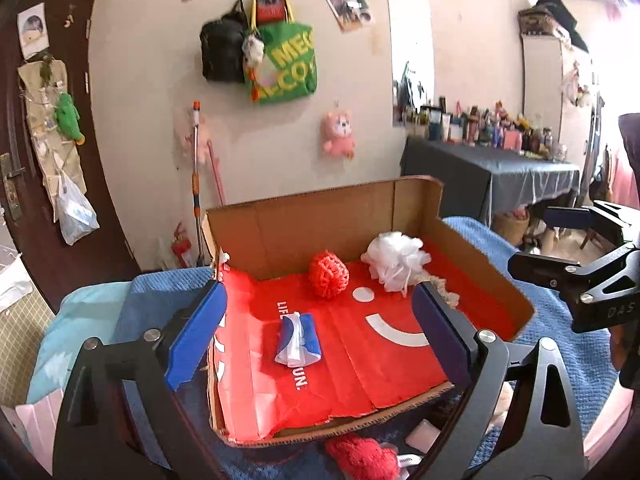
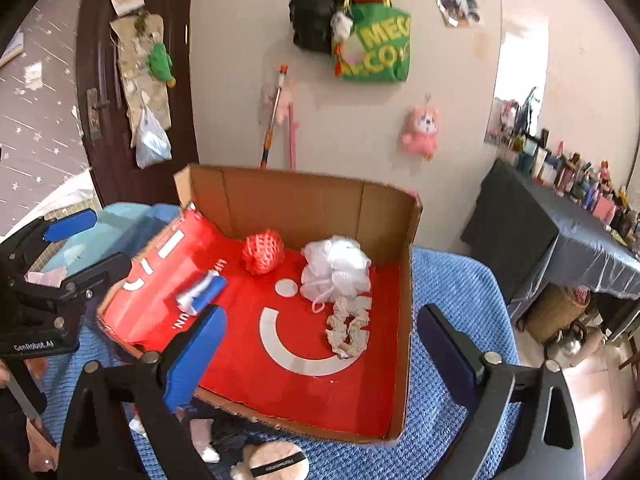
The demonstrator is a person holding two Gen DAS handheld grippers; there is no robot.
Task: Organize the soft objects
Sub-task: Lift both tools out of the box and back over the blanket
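A cardboard box with a red lining sits on a blue knit cloth. Inside lie a red crocheted ball, a white mesh puff, a blue-and-white tissue pack and a beige scrunchie. My left gripper is open and empty above the box's near side. My right gripper is open and empty over the box. In front of the box lie a red knit item and a beige powder puff.
The box stands near a wall with hanging bags and a pink plush. A dark-covered table with bottles is at the right. A brown door is at the left. A light blue cushion lies left of the box.
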